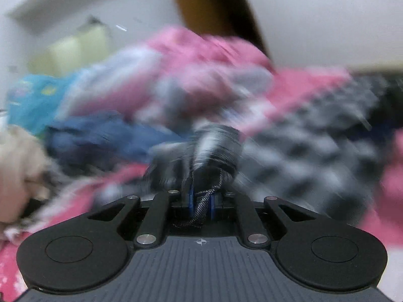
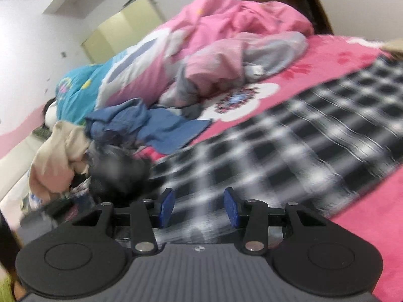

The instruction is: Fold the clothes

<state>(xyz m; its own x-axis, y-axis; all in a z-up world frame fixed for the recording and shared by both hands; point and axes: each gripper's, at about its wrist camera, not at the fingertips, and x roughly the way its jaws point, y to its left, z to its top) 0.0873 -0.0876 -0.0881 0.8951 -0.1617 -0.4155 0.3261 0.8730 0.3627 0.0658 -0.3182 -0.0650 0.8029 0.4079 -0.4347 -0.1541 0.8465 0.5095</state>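
The left gripper has its fingers pinched tight on a bunch of the black-and-white checked cloth. The cloth lies spread on the pink bed, stretching off to the right. The right gripper hangs right over it, fingers apart and holding nothing.

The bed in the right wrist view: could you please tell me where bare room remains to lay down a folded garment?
Bare pink bedspread shows at lower right, beyond the checked cloth's near edge, and another strip between that cloth and the pink quilt heap. The left is crowded: blue garment, beige garment, dark clothes.
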